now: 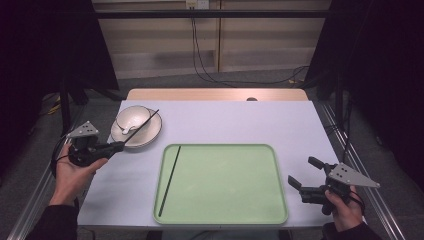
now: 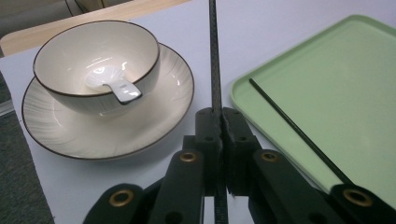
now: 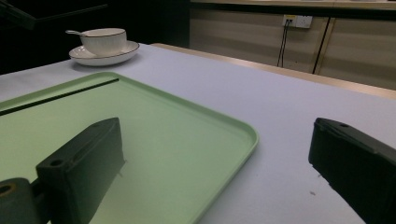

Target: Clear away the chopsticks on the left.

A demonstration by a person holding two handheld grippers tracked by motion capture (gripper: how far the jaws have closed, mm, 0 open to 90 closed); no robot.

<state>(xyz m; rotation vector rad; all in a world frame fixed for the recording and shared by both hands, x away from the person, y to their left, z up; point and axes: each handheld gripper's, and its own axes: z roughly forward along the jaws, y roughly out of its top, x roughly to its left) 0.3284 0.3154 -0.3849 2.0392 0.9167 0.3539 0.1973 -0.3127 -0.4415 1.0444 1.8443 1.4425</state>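
Observation:
A white bowl (image 1: 134,118) with a white spoon (image 2: 114,84) in it stands on a white plate (image 1: 149,136) at the table's left rear. My left gripper (image 1: 120,145) is shut on a thin black chopstick (image 1: 142,124) that slants up over the plate and bowl; in the left gripper view the chopstick (image 2: 215,56) runs straight up from the closed jaws. A second black chopstick (image 1: 170,180) lies along the left side of the green tray (image 1: 250,185). My right gripper (image 1: 305,174) stands open at the tray's right edge with nothing between its jaws (image 3: 215,168).
The pale table has a wooden strip (image 1: 215,94) along its far edge. Cables hang on the wall behind. The tray (image 3: 196,130) takes up the middle front; bare tabletop lies to its right and rear.

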